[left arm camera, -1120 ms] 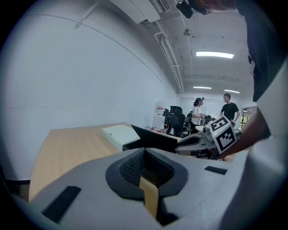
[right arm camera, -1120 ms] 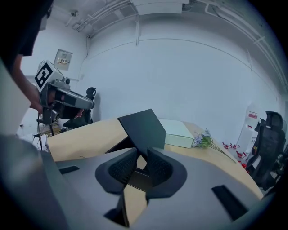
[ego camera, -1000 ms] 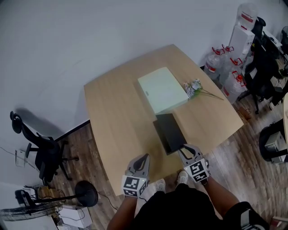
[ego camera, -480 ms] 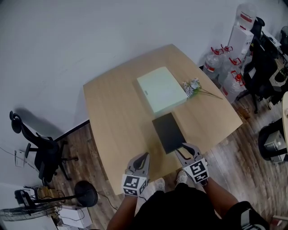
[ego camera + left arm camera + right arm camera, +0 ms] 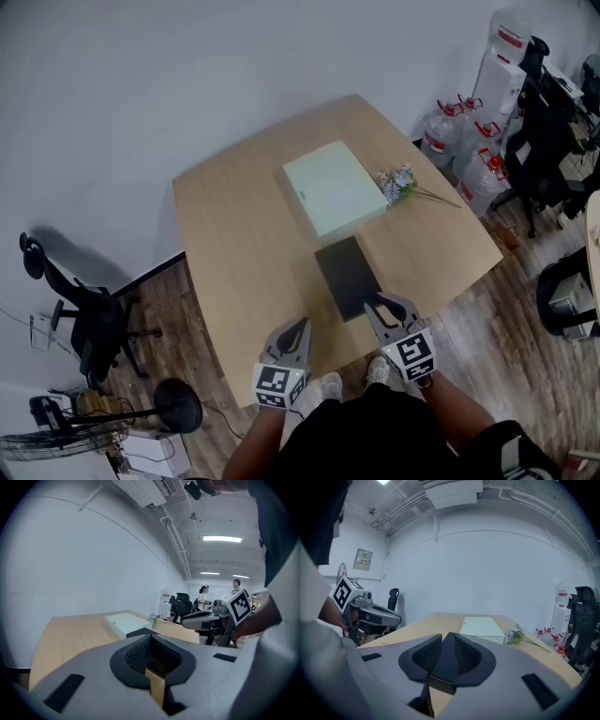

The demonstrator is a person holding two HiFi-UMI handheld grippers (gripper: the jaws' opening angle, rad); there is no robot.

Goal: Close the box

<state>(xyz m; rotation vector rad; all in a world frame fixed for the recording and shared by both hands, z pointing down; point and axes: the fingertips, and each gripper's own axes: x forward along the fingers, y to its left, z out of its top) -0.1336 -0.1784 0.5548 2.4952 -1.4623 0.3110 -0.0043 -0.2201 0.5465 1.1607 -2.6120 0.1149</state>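
Note:
A pale green box (image 5: 333, 187) lies at the far middle of the wooden table (image 5: 234, 234). In front of it a dark flat lid (image 5: 345, 272) rests on the tabletop, reaching toward me. My right gripper (image 5: 391, 305) is at the lid's near right end, and its jaws are closing. In the right gripper view the dark lid (image 5: 443, 666) fills the gap between the pads (image 5: 425, 654) of the right gripper (image 5: 443, 660). My left gripper (image 5: 298, 330) hovers at the table's near edge, left of the lid, shut and empty. The left gripper (image 5: 154, 667) looks toward the green box (image 5: 124, 620).
A small bunch of artificial flowers (image 5: 398, 181) lies right of the green box. Water bottles (image 5: 445, 136) and chairs stand beyond the table's right side. A black office chair (image 5: 94, 319) and a fan base sit on the floor at the left.
The dark lid stood tilted with its side showing a second ago and now lies flat, shifted slightly left. My right gripper followed it a little left. The left gripper stayed put.

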